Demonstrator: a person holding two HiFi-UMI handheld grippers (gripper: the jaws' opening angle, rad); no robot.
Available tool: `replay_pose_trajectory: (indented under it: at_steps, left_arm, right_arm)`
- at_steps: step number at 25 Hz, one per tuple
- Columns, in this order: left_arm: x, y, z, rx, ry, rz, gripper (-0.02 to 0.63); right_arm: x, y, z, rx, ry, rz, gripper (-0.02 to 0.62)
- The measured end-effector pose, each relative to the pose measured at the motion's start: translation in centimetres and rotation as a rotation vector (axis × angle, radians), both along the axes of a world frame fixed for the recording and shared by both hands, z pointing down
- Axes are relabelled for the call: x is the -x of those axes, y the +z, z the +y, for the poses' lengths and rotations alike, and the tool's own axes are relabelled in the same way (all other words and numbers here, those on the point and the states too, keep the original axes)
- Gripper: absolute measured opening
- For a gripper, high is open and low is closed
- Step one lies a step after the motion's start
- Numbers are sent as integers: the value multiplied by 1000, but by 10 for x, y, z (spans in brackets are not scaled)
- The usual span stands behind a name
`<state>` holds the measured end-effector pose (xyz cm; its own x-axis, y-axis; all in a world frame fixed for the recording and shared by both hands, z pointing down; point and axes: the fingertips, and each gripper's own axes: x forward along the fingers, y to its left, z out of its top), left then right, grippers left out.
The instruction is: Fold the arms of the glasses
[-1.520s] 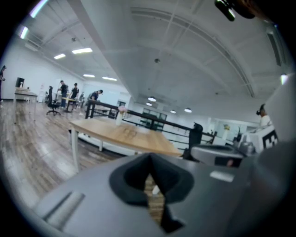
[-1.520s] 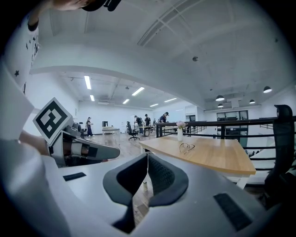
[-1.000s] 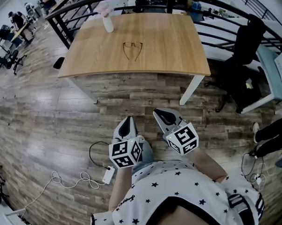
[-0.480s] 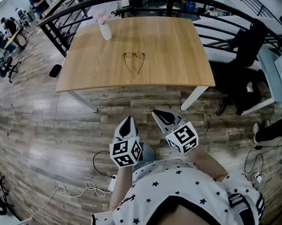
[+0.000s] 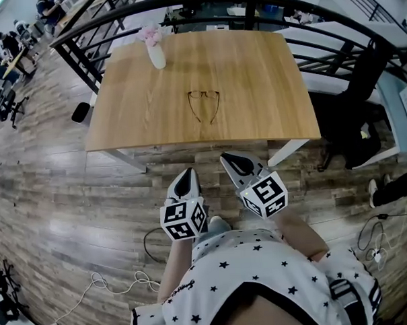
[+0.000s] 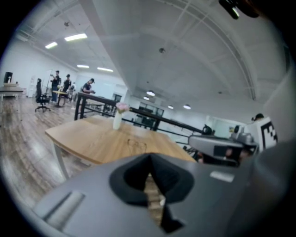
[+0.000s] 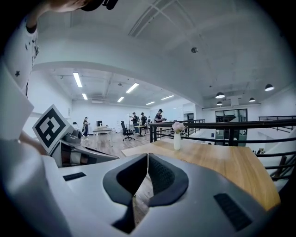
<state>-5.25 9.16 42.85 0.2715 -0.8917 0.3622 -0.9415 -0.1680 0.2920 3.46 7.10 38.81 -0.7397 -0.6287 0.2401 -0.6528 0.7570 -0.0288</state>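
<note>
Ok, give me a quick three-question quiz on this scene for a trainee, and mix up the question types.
1. True or false: the glasses lie on the wooden table with their arms unfolded.
2. What else stands on the table? A: a white vase with pink flowers. B: a coffee mug. C: a laptop.
3. Fill in the missing word: the left gripper and the right gripper are short of the table, each empty with its jaws ____.

Key: 1 true; 2 A; 3 shut.
</note>
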Motion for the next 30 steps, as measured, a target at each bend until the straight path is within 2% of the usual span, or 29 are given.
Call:
replay_pose_trajectory:
  at_steps: [9, 16, 23, 30]
  left_arm:
    - [20, 2, -42, 19, 60, 2, 6]
    - [29, 5, -55, 40, 104, 26, 6]
    - [33, 11, -72, 50, 88, 28, 7]
    - [51, 11, -86, 56, 77, 26, 6]
  right_arm:
    - [27, 0, -44, 11, 47, 0, 18]
    - [40, 8, -62, 39, 78, 33, 18]
    - [25, 10, -80, 49, 117, 25, 18]
    - [27, 20, -98, 63, 152, 59, 18]
